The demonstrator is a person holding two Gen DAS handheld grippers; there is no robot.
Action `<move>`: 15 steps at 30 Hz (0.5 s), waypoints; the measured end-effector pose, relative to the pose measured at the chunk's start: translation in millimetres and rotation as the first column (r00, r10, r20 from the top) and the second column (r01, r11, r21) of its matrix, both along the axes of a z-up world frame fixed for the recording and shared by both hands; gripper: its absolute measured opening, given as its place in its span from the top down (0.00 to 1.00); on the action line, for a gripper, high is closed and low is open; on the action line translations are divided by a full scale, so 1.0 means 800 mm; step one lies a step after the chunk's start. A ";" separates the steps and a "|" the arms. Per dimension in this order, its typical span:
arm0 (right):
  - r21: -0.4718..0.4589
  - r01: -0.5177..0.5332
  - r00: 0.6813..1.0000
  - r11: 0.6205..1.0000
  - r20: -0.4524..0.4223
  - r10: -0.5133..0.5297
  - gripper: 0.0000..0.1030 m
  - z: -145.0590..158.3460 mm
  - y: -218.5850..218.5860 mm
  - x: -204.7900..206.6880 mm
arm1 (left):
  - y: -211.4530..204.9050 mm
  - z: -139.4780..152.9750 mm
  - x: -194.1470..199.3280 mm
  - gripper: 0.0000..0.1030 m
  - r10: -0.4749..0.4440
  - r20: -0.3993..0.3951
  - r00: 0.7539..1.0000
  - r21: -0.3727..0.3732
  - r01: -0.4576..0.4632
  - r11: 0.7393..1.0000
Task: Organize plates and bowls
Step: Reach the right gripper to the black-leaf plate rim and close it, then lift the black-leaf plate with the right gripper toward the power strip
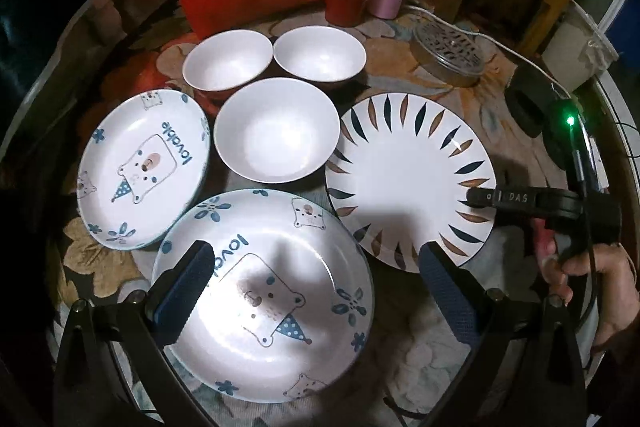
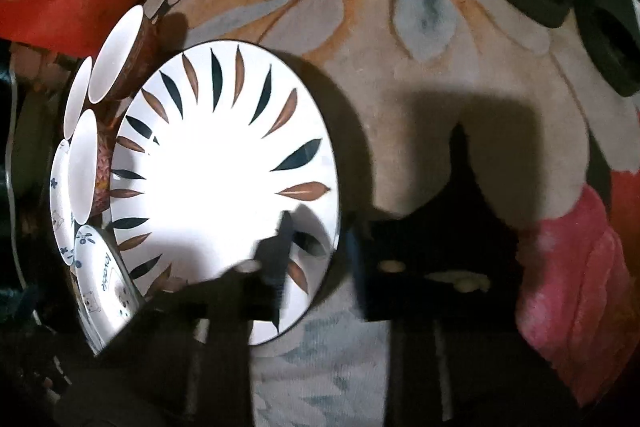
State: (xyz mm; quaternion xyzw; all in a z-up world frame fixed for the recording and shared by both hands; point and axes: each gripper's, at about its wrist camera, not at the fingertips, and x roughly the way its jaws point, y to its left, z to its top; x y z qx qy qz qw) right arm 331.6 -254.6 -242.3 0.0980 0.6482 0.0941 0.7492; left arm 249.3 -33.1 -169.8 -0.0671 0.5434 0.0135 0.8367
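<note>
- The right gripper (image 2: pixel 316 247) is at the near-right rim of the leaf-patterned plate (image 2: pixel 224 167); one dark finger lies over the plate's inner face and the other just outside the edge, so the jaws are nearly closed with the rim between them. It looks like a pinch on the rim, though blur keeps me from seeing the pads press.
- The step in hand, as I judge it, is taking this plate to begin the stacking.
- The left gripper (image 1: pixel 316 287) hovers with its blue-padded jaws wide apart, holding nothing; directly below and between the fingers sits a bear-printed plate (image 1: pixel 264 307).
- Beyond that plate, forward and to the left of the left gripper, lies a second bear-printed plate (image 1: pixel 144 171); straight ahead stand three white bowls (image 1: pixel 276 135), close together in a cluster.
- The leaf-patterned plate sits forward and to the right of the left gripper, flat on the flowered table cover (image 1: pixel 420 339).
- The next move seems to call for a firm hold and a level lift: the plate is shallow and glazed, so a thin rim pinch could slip or tilt.
- The plates are white and glossy; the bear ones carry blue flowers and lettering.
</note>
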 end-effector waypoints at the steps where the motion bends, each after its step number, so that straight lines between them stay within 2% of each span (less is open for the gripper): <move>1: 0.004 0.001 1.000 1.000 0.000 -0.001 0.81 0.000 -0.001 0.000 | 0.000 -0.003 0.001 0.01 -0.003 -0.002 1.000 -0.002 0.003 1.000; 4: 0.008 -0.019 1.000 1.000 0.002 0.019 0.84 0.002 -0.003 0.002 | -0.004 -0.012 0.003 0.06 -0.011 -0.016 1.000 -0.001 0.011 1.000; 6: -0.040 -0.048 0.998 0.998 0.048 0.049 0.88 0.012 -0.003 0.002 | -0.005 -0.018 0.004 0.06 -0.011 -0.022 1.000 -0.003 0.011 1.000; 8: -0.070 -0.078 0.994 0.994 0.066 0.083 0.89 0.018 0.000 0.001 | -0.006 -0.022 0.004 0.06 -0.010 -0.027 1.000 -0.009 0.009 1.000; 15: -0.037 -0.073 0.995 0.997 0.066 0.076 0.90 0.018 -0.017 -0.006 | -0.019 -0.042 0.031 0.08 -0.066 -0.008 0.998 -0.079 0.065 0.995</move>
